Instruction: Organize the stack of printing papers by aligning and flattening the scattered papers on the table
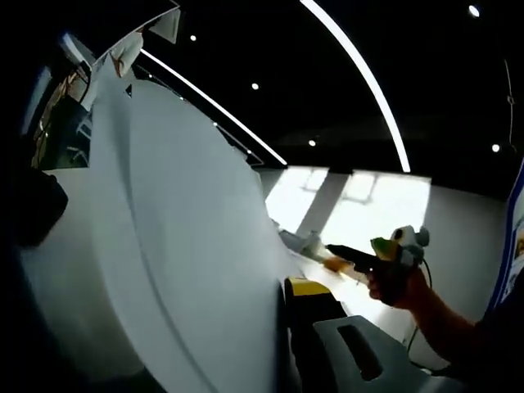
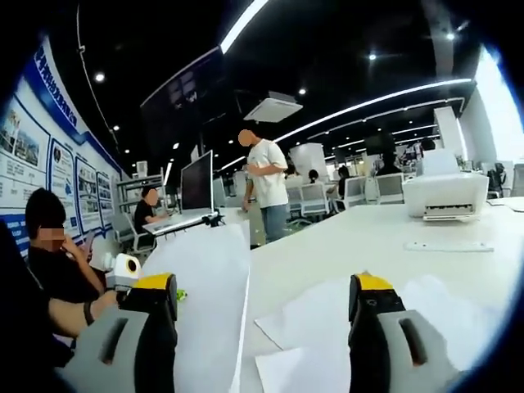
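Papers (image 2: pixel 327 323) lie scattered and unaligned on the table (image 2: pixel 352 246), one sheet (image 1: pixel 180 246) lifted by the left hand-held gripper (image 1: pixel 315 327), grip unclear; the right hand-held gripper (image 2: pixel 262 307) hangs spread.

Your white bench (image 2: pixel 344 246) carries loose paper sheets (image 2: pixel 319 319) lying flat near you, a white printer (image 2: pixel 446 195) at the far side, and a monitor (image 2: pixel 197 183).

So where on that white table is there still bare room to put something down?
The bare stretch of table runs between the loose sheets near the right tool and the white printer at the far end. It is crowded near the tool, where the held-up paper and those sheets cover the surface.
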A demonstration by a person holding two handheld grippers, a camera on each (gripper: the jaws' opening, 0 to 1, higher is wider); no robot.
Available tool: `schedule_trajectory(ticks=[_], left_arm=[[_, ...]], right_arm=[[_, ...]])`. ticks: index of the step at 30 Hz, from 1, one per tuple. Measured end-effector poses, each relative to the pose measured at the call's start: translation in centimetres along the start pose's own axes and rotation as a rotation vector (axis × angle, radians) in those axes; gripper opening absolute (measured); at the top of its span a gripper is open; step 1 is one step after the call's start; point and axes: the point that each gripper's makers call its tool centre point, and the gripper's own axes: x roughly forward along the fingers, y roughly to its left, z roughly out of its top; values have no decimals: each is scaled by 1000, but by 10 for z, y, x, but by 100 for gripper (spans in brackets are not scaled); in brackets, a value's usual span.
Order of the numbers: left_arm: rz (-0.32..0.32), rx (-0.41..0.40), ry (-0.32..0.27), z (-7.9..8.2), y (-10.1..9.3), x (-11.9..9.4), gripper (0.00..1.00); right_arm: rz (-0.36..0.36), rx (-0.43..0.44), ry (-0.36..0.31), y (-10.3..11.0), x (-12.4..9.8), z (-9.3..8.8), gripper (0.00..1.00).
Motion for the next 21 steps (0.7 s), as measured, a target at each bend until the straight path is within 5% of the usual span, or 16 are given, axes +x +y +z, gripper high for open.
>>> schedule_trajectory(ticks=[11,21], left_arm=[[1,-2,-2,0,0,0,9],[4,2,-8,1,0,0,9]], right_arm=[[-9,28,-42,1,-25,5,81],[-63,23,-74,-20,-50,14,81]])
